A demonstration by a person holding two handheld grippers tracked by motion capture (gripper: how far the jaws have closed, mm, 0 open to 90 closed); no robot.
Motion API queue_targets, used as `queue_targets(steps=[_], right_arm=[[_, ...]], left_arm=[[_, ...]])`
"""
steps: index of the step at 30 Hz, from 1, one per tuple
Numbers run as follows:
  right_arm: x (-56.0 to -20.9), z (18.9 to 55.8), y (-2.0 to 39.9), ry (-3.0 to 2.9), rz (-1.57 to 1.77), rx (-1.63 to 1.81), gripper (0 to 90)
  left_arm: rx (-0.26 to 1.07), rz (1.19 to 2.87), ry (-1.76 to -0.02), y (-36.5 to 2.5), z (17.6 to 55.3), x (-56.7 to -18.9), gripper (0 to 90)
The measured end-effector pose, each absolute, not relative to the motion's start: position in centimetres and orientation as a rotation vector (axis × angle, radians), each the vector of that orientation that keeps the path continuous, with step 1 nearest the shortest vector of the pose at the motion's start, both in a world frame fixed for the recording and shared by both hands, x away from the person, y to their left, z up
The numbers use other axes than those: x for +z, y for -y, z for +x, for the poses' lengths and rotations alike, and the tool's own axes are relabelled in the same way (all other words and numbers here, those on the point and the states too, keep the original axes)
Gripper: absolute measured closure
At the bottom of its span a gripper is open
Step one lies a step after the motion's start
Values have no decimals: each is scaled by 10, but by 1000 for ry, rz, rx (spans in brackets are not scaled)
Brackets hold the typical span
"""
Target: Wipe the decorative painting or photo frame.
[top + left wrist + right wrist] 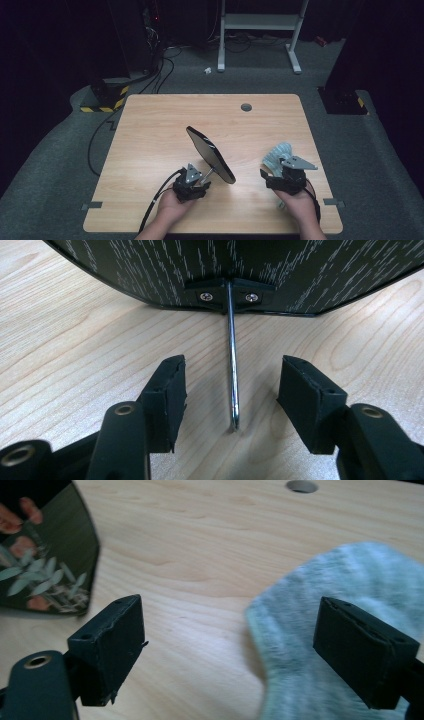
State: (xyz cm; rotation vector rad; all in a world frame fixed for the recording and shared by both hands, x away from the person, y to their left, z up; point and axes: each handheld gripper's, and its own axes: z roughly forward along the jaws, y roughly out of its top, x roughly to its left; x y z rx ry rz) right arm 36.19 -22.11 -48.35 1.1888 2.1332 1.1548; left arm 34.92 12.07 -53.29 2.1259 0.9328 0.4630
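wooden table [150, 150] on grey carpet [50, 165], dark room; both grippers' jaws apart, clamping nothing.

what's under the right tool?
Under the right tool: a pale grey cloth lying on the wooden table, reaching below the one pad; bare wood lies below the other. The tool stands open, nothing pinched. Whatever the cloth covers can't be seen.

One mirror [210, 154] – one cloth [276, 154] (grey).
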Motion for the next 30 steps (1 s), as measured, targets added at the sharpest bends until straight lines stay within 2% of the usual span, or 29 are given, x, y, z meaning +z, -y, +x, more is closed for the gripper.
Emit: queue_targets(steps=[11, 20, 24, 30], right_arm=[[-504, 349, 202, -2217, 1201, 1127, 99], [-518, 336, 187, -2301, 1180, 1099, 131], [-523, 335, 184, -2327, 1177, 1078, 141], [-527, 340, 184, -2336, 1218, 1035, 138]], left_arm=[[466, 2123, -945, -122, 350, -533, 401], [462, 2120, -962, -123, 349, -533, 389], [460, 2116, -953, -127, 348, -533, 432], [481, 2111, -970, -137, 345, -533, 434]])
